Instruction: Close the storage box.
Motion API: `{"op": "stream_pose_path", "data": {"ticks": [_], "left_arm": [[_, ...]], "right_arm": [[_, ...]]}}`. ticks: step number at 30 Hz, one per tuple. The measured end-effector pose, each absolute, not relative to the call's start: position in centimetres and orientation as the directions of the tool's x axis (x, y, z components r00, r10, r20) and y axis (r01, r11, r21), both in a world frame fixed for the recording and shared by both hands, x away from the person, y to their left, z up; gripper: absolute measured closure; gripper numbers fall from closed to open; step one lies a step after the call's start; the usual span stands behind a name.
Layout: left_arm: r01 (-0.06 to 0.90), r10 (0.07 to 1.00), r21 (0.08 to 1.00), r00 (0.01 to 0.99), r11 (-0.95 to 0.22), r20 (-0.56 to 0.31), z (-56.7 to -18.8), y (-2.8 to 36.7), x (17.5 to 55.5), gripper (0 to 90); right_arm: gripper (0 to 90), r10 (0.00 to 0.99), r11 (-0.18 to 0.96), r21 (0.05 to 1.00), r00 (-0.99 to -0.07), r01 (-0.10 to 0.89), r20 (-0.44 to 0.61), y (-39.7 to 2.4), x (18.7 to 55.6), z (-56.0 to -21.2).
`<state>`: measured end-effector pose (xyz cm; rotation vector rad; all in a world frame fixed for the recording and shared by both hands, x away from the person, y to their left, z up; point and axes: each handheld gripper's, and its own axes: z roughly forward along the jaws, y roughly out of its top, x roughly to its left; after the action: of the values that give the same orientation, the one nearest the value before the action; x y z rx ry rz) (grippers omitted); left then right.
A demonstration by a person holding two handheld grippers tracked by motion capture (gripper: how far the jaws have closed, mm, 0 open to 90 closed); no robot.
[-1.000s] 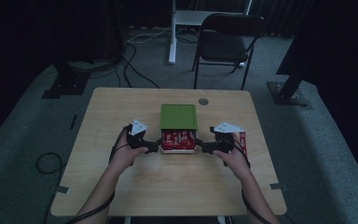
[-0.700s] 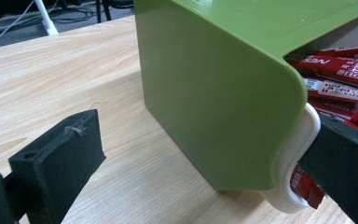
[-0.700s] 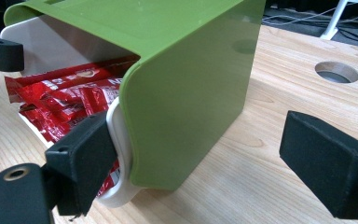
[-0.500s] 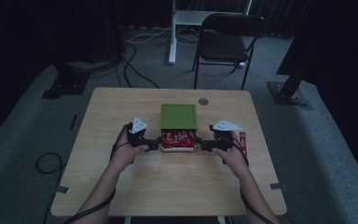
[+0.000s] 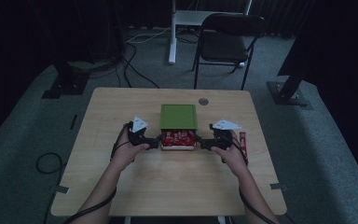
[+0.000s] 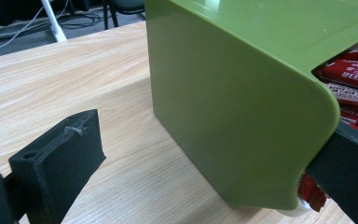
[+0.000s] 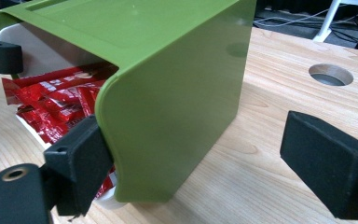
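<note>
A green lid [image 5: 178, 115] sits pushed back on a white box [image 5: 178, 147], leaving red snack packets [image 5: 177, 137] showing at the near end. My left gripper [image 5: 155, 141] is at the box's left near corner and my right gripper [image 5: 202, 143] at its right near corner. In the left gripper view the left gripper [image 6: 214, 135] is open, its jaws straddling the lid's [image 6: 233, 102] side wall at the corner. In the right gripper view the right gripper [image 7: 191, 126] is open too, astride the opposite corner of the lid [image 7: 177, 98], with packets [image 7: 56, 100] under the lid's edge.
A single red packet [image 5: 242, 142] lies on the wooden table [image 5: 177, 186] just right of my right hand. A round cable hole [image 5: 203, 101] is in the table behind the box. A chair [image 5: 228, 42] stands beyond the far edge.
</note>
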<state>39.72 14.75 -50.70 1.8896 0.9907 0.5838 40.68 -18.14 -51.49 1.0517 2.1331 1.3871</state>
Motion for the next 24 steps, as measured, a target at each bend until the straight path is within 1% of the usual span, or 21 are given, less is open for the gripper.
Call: {"op": "stream_pose_path", "data": {"ticks": [4, 6, 9, 17, 20, 24], "left_arm": [[0.405, 0.819, 0.869, 0.574, -0.283, -0.001, -50.8, 14.7, 39.7, 2.0], [0.407, 0.812, 0.870, 0.584, -0.278, -0.014, -50.8, 14.7, 39.5, 2.0], [0.405, 0.805, 0.876, 0.593, -0.263, -0.033, -50.7, 14.5, 39.2, 2.0], [0.381, 0.799, 0.886, 0.601, -0.265, -0.020, -49.8, 14.4, 38.6, 1.9], [0.382, 0.800, 0.886, 0.600, -0.263, -0.022, -49.7, 14.5, 38.4, 1.9], [0.390, 0.807, 0.884, 0.590, -0.259, -0.023, -49.8, 14.8, 38.2, 1.9]], "right_arm": [[10.9, 0.762, 0.229, 0.897, -0.643, 0.377, 0.076, -18.1, 40.6, -51.5], [12.4, 0.762, 0.232, 0.898, -0.644, 0.373, 0.071, -18.1, 40.5, -51.5], [12.4, 0.762, 0.222, 0.899, -0.643, 0.378, 0.082, -18.2, 40.3, -51.5], [12.3, 0.762, 0.190, 0.908, -0.639, 0.373, 0.103, -18.6, 40.0, -51.2], [12.2, 0.756, 0.166, 0.914, -0.643, 0.371, 0.123, -18.8, 39.9, -51.0], [11.7, 0.760, 0.166, 0.916, -0.639, 0.365, 0.117, -18.9, 39.6, -50.8]]}}
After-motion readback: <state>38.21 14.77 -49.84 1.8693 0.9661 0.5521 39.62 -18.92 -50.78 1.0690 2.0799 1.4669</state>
